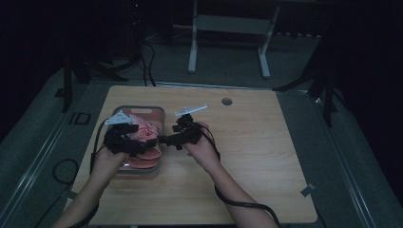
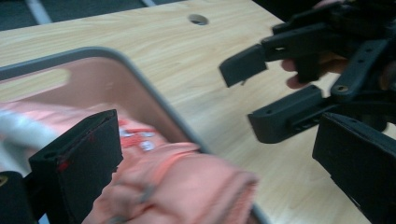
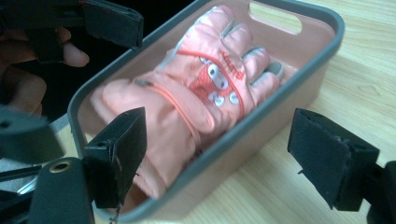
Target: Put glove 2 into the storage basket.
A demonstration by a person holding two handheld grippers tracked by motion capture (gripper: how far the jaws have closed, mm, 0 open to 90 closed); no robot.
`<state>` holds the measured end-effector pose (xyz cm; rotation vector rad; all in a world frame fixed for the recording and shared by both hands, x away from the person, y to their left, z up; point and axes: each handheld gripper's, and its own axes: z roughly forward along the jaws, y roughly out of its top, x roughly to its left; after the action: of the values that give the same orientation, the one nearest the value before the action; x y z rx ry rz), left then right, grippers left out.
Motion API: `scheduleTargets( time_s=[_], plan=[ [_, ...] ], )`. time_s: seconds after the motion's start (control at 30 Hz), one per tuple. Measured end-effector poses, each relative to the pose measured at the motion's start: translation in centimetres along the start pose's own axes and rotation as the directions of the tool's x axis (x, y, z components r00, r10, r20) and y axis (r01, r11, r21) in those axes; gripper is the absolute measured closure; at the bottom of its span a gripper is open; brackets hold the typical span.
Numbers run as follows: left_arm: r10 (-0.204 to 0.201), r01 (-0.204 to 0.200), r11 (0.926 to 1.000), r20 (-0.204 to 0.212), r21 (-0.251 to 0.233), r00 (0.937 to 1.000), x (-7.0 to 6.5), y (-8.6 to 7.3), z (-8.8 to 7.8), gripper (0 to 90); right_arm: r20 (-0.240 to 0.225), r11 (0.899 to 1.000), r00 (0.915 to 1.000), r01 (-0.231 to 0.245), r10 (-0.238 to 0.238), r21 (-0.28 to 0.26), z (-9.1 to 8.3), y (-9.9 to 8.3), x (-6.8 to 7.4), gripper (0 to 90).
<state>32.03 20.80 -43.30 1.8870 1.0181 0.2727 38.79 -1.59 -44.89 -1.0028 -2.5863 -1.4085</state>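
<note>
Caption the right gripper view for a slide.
Open right tool faces a pink tray holding an orange glove on a wooden table.

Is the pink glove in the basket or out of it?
In. The glove lies inside the basket, its cuff hanging over the rim.

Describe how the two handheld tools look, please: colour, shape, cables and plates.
Both tools are black, with two flat rectangular jaws each. The left tool and the right tool each carry a grey three-cornered plate on top. A black cable trails from the right one. The forearms are bare.
</note>
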Motion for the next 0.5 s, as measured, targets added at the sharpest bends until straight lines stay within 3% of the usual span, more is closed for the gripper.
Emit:
scheduleTargets(
  time_s=[0.2, 0.4, 0.5],
  plan=[
    [0.067, -0.066, 0.9977, 0.041, -0.014, 0.9969, -3.1, 0.2, 1.0, 1.6, 0.01, 1.0, 0.9996, 0.025, -0.025, 0.002, -1.8, -1.5, -0.6, 19.4],
    [0.12, -0.12, 0.9927, 0.125, -0.004, 0.9849, -5.6, 0.1, 2.2, 1.6, 0.013, 1.0, 0.9996, 0.025, -0.025, -0.009, -3.4, -3.2, -1.5, 18.9],
    [0.136, -0.137, 0.9906, 0.142, -0.004, 0.9804, -6.5, -0.1, 2.7, 1.6, 0.022, 0.999, 0.9993, 0.03, -0.03, -0.01, -3.9, -3.9, -2.0, 18.9]
  ],
)
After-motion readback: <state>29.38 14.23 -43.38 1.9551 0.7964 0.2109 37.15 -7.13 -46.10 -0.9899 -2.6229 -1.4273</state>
